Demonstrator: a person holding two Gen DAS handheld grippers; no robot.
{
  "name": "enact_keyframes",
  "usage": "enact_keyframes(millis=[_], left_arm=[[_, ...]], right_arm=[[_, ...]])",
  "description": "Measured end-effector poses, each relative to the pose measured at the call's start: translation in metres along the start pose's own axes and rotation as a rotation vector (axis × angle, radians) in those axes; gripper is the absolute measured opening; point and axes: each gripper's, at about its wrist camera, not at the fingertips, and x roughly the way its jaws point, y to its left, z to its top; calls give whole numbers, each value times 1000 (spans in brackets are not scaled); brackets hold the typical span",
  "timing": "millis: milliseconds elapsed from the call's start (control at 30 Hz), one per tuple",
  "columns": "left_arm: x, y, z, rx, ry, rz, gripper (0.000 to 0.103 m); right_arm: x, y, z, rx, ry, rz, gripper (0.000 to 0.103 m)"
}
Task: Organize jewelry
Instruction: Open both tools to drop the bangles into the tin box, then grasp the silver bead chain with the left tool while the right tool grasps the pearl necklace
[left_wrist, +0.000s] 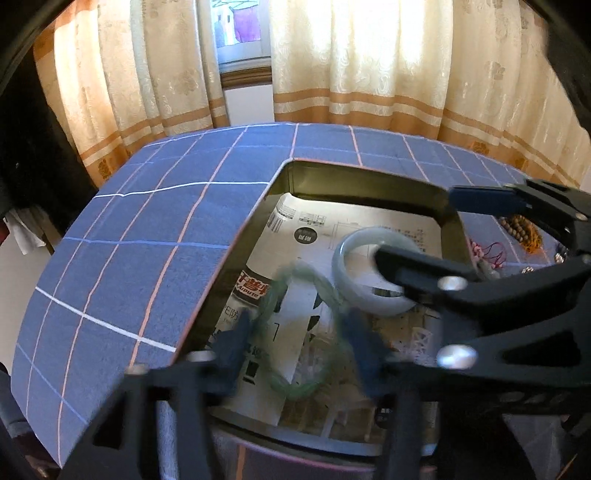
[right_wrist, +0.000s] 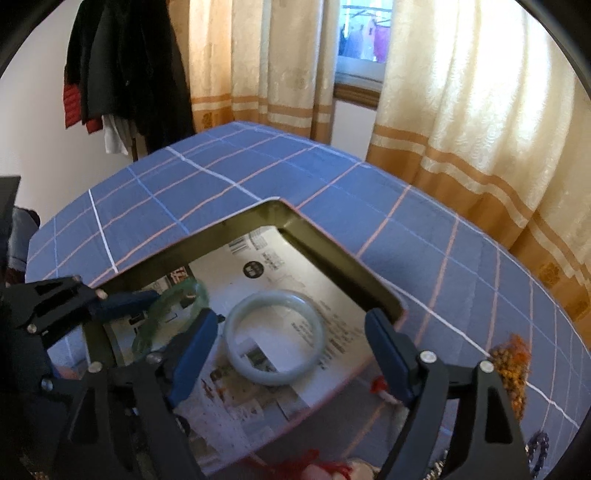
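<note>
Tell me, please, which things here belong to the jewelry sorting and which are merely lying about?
Part of the job:
tin box
pale jade bangle
green bangle
brown bead string
red cord charm

Lying about:
paper lining
blue checked cloth
curtains
hanging clothes

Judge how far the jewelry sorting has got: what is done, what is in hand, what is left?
Done: the pale bangle lies in the paper-lined tin. In hand: a green bracelet sits between the left gripper's open fingers over the tin; motion blur hides whether it is released. The right gripper is open around the bangle. Left: the brown bead strand, dark beads and red-corded pieces on the blue cloth.
</note>
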Motion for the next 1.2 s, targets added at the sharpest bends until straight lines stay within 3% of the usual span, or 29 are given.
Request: enact_keyframes(millis=[67,233,367,600,933,1200], left_arm=[[-6,1,-1,-12,-15,11,73],[-12,4,-1,-64,3,-32,74],[-37,-9,-5,-39,-78,8,74],[-63,-53,-8,11,-156,-102,74],[-53,-126,-15,141,-135,-164,74],[-34,-151,-13,177,-99,-192,74]], right_arm=[[-14,-7,-4,17,-28,-10,95],[-52,-30,-25,59,-77,-44,95],[-81,-58,-48,116,-105,-85,95],[-129,-115,-107,281,-133,-195,96],[-138,-147,-171,390,-89,-244,95],[-134,-157,-189,409,-59,-233,87]])
